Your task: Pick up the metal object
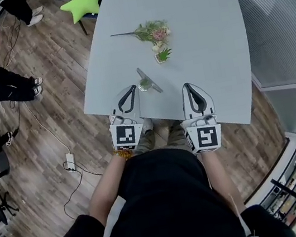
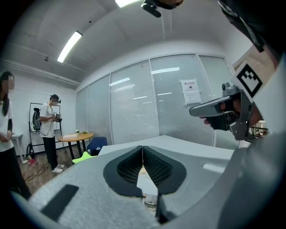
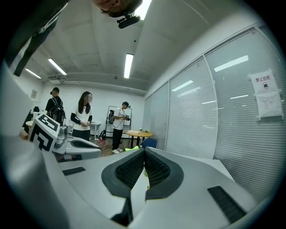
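Metal bar (image 1: 150,80) lies flat near the grey table's (image 1: 207,36) near edge, its long axis running from 11 to 5 o'clock in the head view. A small pot of greenery (image 1: 144,84) sits just beside it at 9 o'clock, a potted plant (image 1: 163,55) at 1, a flower sprig (image 1: 149,31) beyond at 12. Left gripper (image 1: 131,88) at 7 and right gripper (image 1: 188,86) at 4 are both clenched on nothing.
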### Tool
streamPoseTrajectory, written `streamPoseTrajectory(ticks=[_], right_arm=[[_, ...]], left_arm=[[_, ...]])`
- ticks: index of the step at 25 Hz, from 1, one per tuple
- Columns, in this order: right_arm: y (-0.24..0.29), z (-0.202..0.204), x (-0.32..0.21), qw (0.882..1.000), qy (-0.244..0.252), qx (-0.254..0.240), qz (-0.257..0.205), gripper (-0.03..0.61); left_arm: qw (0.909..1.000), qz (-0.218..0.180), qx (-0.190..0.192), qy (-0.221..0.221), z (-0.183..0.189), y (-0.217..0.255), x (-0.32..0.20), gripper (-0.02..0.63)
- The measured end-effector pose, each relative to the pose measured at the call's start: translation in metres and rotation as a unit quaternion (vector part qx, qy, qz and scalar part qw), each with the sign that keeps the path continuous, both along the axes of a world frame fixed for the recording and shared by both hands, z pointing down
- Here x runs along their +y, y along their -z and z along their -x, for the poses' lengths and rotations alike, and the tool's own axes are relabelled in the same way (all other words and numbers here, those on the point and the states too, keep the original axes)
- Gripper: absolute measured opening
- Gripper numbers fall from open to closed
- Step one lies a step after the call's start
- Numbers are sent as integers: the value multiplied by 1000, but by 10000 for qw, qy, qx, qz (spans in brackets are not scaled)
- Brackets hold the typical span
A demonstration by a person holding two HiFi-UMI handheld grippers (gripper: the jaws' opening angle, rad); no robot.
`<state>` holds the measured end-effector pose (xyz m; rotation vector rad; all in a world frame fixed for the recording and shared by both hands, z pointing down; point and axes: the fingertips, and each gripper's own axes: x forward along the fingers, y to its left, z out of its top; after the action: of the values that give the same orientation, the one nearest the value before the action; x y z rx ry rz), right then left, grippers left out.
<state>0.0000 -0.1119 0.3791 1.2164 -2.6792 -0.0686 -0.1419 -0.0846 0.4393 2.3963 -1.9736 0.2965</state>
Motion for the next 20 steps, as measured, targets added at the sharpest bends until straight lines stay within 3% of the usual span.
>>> streamPoseTrajectory(ticks=[20], right_arm=[[-10,3,-1,9995,-153,254,76,-2]], left_arm=[[9976,668,-32,-166,15,-69,-1,77]])
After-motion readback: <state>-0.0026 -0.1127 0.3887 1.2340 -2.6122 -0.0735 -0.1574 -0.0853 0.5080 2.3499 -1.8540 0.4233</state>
